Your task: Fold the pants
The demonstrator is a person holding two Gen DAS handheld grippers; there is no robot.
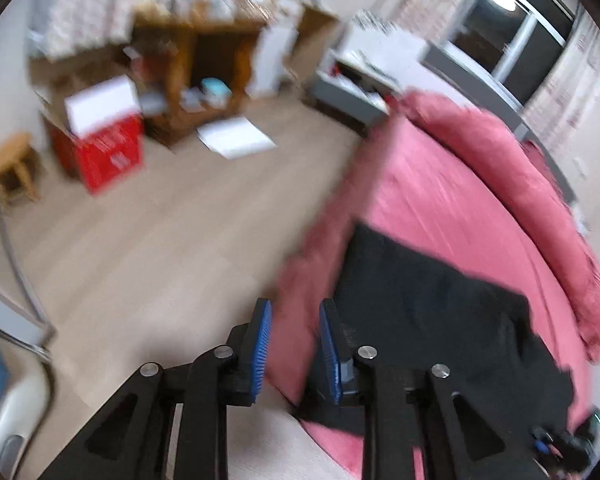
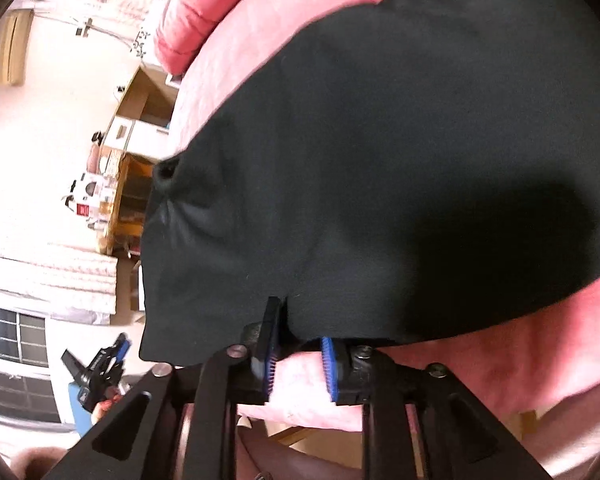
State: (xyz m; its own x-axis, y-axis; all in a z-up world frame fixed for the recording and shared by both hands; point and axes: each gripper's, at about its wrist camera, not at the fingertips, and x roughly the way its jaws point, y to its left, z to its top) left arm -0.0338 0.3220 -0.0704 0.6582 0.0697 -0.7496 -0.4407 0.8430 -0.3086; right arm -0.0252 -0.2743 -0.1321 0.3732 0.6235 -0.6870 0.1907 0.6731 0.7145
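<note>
Black pants (image 1: 428, 292) lie spread on a pink bed cover (image 1: 440, 184). My left gripper (image 1: 294, 316) is open and empty, raised at the bed's near left edge, just left of the pants. In the right wrist view the pants (image 2: 380, 152) fill most of the frame over the pink cover (image 2: 520, 360). My right gripper (image 2: 298, 320) is open at the pants' near hem, the left finger (image 2: 271, 320) over the cloth edge, the right one under it. The left gripper (image 2: 100, 368) shows small at lower left.
Light wood floor (image 1: 160, 240) lies left of the bed. A red and white box (image 1: 104, 136), a wooden stool (image 1: 14, 164), a wooden desk (image 1: 204, 68) with clutter and a sheet of paper (image 1: 236, 136) stand beyond. A rolled pink duvet (image 1: 520, 168) lines the bed's far side.
</note>
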